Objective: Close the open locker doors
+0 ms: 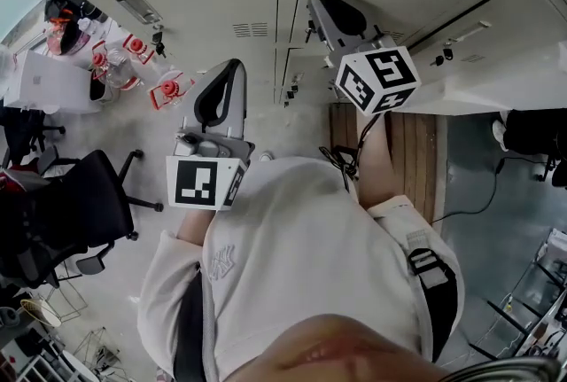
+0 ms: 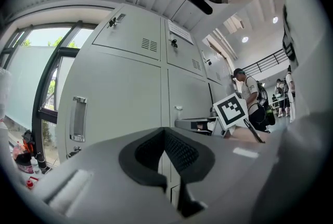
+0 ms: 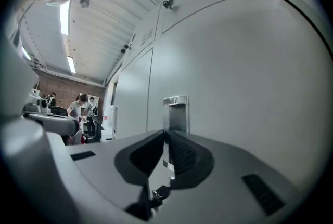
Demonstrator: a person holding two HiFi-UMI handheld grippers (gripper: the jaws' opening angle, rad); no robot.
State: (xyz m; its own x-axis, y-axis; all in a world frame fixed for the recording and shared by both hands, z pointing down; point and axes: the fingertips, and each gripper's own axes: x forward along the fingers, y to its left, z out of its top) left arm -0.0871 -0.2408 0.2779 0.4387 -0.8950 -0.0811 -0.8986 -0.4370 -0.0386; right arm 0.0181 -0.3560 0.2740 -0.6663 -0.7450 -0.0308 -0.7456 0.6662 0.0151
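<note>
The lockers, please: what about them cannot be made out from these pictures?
Left gripper view: the lower part of the lockers, hidden behind the left gripper.
Right gripper view: the lower end of the door handle, hidden behind the right gripper.
Head view: whether any locker is open; the person covers much.

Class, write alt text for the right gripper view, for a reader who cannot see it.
The right tongs, shut and empty, point at a grey locker door whose metal handle shows just past their tips. Far to the left, people stand in front of a brick wall.
</note>
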